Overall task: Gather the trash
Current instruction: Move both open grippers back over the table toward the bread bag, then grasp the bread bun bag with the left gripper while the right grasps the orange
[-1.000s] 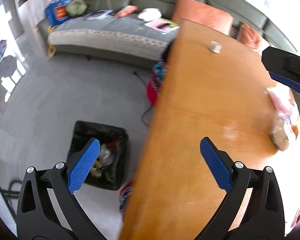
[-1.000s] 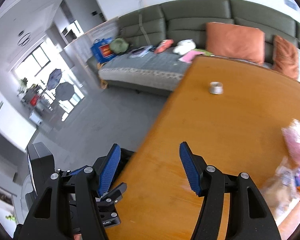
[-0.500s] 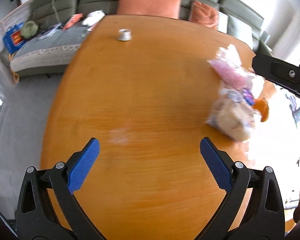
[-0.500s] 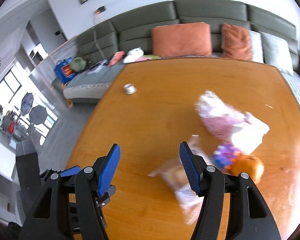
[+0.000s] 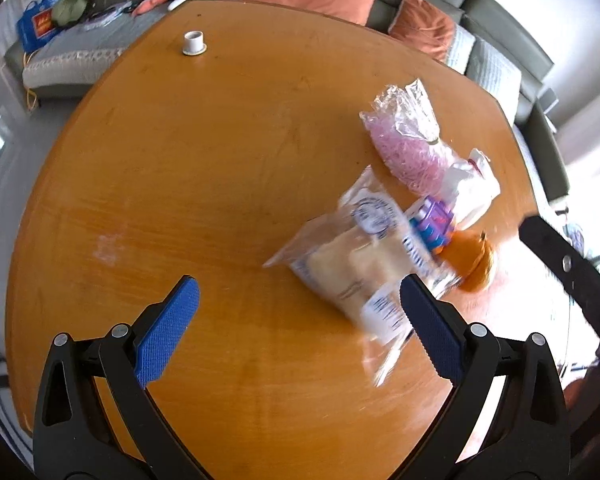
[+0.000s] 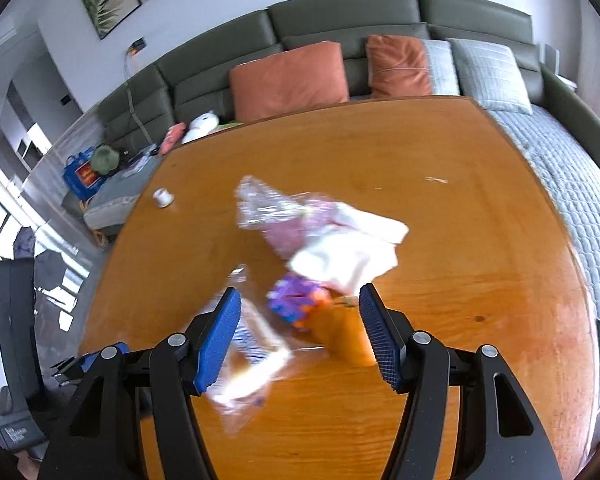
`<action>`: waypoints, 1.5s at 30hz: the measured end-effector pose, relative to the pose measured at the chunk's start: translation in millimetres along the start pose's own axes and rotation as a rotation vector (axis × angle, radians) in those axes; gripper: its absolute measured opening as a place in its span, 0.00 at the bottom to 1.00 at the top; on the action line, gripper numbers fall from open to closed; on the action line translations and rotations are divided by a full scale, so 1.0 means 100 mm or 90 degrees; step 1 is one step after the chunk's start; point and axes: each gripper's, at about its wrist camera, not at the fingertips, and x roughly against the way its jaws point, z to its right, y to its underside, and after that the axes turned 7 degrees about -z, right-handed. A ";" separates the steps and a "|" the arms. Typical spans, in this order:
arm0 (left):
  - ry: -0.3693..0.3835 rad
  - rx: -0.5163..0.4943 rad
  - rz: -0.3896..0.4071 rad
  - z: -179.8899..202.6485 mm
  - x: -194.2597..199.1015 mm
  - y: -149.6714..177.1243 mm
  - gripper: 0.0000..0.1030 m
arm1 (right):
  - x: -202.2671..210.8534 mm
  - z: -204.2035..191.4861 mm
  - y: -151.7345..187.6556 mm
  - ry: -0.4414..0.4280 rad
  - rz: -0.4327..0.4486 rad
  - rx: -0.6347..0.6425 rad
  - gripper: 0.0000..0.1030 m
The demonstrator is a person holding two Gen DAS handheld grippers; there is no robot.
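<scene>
A heap of trash lies on the wooden table (image 5: 180, 168): a clear bread bag (image 5: 356, 264), a clear bag of pink bits (image 5: 408, 148), a white wrapper (image 5: 472, 188), a purple packet (image 5: 432, 220) and an orange object (image 5: 474, 260). My left gripper (image 5: 296, 320) is open and empty, with the bread bag by its right finger. My right gripper (image 6: 298, 328) is open above the purple packet (image 6: 292, 304) and the orange object (image 6: 340, 336), holding nothing. The bread bag (image 6: 252, 360) lies under its left finger.
A small white cap (image 5: 194, 42) stands at the table's far left, also in the right wrist view (image 6: 163, 197). A green sofa with orange cushions (image 6: 288, 78) runs behind the table. Clutter lies on the sofa's left end (image 5: 72, 10).
Both grippers have swung right, away from the floor bin and table edge, and moved in over the trash heap. The right gripper now straddles the purple packet and orange object.
</scene>
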 end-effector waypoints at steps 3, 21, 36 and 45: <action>-0.010 0.009 -0.018 0.20 -0.11 -0.04 0.94 | -0.05 0.20 -0.01 0.008 -0.005 -0.023 0.61; -0.028 -0.061 -0.053 0.45 -0.59 -0.19 0.95 | -0.47 0.46 0.05 0.003 -0.074 -0.049 0.61; 0.013 -0.016 -0.089 0.10 -0.71 -0.34 0.95 | -0.72 0.30 -0.04 0.043 -0.090 -0.014 0.69; 0.016 -0.057 -0.058 0.22 -0.68 -0.28 0.80 | -0.71 0.27 0.00 0.065 -0.093 0.014 0.55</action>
